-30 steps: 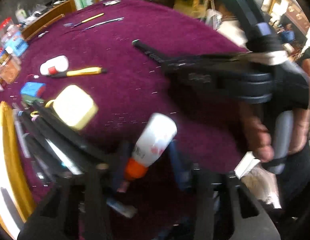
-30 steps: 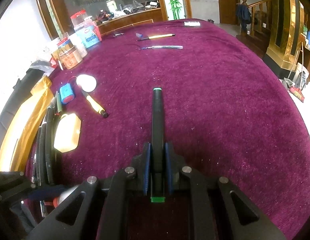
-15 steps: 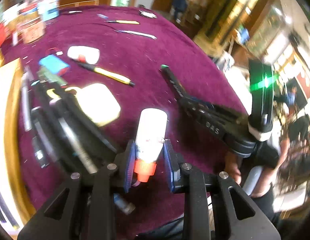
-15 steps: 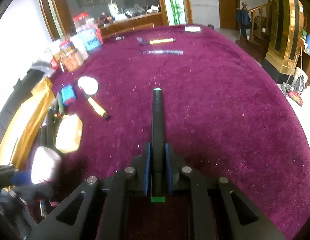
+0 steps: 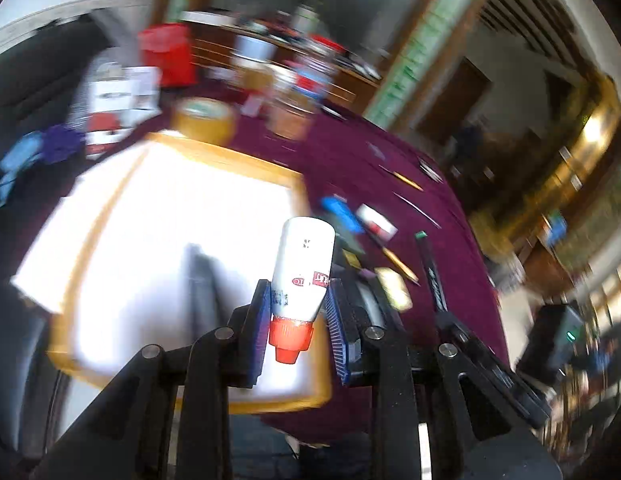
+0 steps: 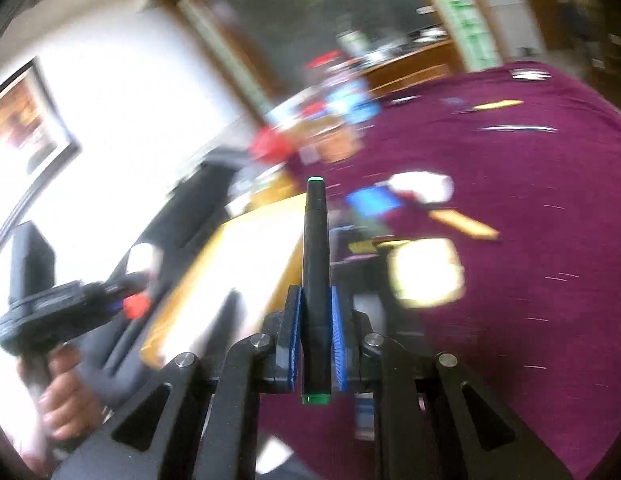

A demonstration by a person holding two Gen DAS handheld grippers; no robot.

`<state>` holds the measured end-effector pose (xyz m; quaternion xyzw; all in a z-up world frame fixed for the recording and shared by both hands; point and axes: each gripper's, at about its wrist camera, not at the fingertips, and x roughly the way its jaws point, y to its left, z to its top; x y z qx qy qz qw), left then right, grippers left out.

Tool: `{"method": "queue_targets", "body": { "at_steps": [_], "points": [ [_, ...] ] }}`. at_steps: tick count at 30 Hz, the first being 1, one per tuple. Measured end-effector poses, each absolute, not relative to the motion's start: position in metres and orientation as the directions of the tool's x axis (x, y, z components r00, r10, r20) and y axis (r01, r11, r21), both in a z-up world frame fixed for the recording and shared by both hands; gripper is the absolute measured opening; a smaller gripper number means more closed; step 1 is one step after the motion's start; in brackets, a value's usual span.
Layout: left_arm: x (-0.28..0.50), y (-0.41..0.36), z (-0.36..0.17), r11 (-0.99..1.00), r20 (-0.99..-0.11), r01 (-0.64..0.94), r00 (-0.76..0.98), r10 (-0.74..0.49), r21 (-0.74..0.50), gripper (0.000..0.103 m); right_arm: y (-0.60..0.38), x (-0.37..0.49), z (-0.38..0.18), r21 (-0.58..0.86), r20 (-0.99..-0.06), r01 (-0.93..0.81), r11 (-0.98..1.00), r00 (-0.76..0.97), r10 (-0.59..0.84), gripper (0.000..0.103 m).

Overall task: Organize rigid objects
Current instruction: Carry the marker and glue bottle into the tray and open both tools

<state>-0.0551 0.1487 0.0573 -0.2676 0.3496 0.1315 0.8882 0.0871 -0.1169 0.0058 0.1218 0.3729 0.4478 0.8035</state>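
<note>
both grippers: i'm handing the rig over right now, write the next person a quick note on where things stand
Left gripper: shut on the white glue bottle, orange cap toward the camera, held above the wooden-rimmed tray.
Right gripper: shut on the black marker, green tip forward, near the tray's edge.
Done: both items picked up; neither is set down yet.
Left: place both, then collect the yellow-handled tool, blue box and pale yellow block on the purple cloth.

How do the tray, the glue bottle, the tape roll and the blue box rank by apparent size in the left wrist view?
1. Wooden tray, clearly the largest.
2. Glue bottle, though it is held close to the camera.
3. Tape roll.
4. Blue box, smallest.
The last two are blurred and farther away, so their order is unsure.
</note>
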Motion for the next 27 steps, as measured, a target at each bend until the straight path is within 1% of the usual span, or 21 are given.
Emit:
{"method": "queue_targets", "body": {
  "at_steps": [5,8,10,12,16,18,22,26,27],
  "points": [
    [-0.073,0.200,0.025,0.745,-0.734,-0.557,0.666,0.136,-0.367,0.025,-0.031,0.064,0.011,0.464,-0.529,-0.734,0.496,0.219,0.820,0.013],
    [-0.079,0.222,0.001,0.704,-0.765,-0.600,0.631,0.126,-0.379,0.025,0.005,0.055,0.003,0.428,-0.566,-0.759,0.490,0.197,0.800,0.013],
    [-0.082,0.227,-0.008,0.694,-0.778,-0.615,0.615,0.126,-0.375,0.025,0.027,0.052,-0.008,0.392,-0.609,-0.768,0.506,0.195,0.769,0.013],
    [-0.079,0.228,-0.015,0.701,-0.790,-0.626,0.596,0.147,-0.342,0.025,0.042,0.050,-0.018,0.370,-0.643,-0.770,0.520,0.192,0.742,0.013],
    [-0.070,0.226,-0.023,0.714,-0.820,-0.643,0.546,0.173,-0.277,0.025,0.063,0.047,-0.036,0.301,-0.705,-0.777,0.553,0.209,0.678,0.013],
    [-0.063,0.222,-0.028,0.720,-0.843,-0.661,0.496,0.207,-0.211,0.025,0.067,0.045,-0.040,0.264,-0.724,-0.784,0.562,0.224,0.652,0.013],
    [-0.054,0.214,-0.032,0.747,-0.860,-0.654,0.444,0.251,-0.120,0.025,0.074,0.037,-0.049,0.208,-0.753,-0.794,0.572,0.243,0.612,0.013],
    [-0.050,0.211,-0.036,0.761,-0.859,-0.634,0.459,0.227,-0.137,0.025,0.075,0.032,-0.049,0.184,-0.750,-0.804,0.566,0.258,0.610,0.013],
    [-0.050,0.210,-0.036,0.763,-0.857,-0.633,0.460,0.233,-0.132,0.027,0.074,0.033,-0.048,0.184,-0.750,-0.803,0.568,0.259,0.609,0.015]
  ]
}}
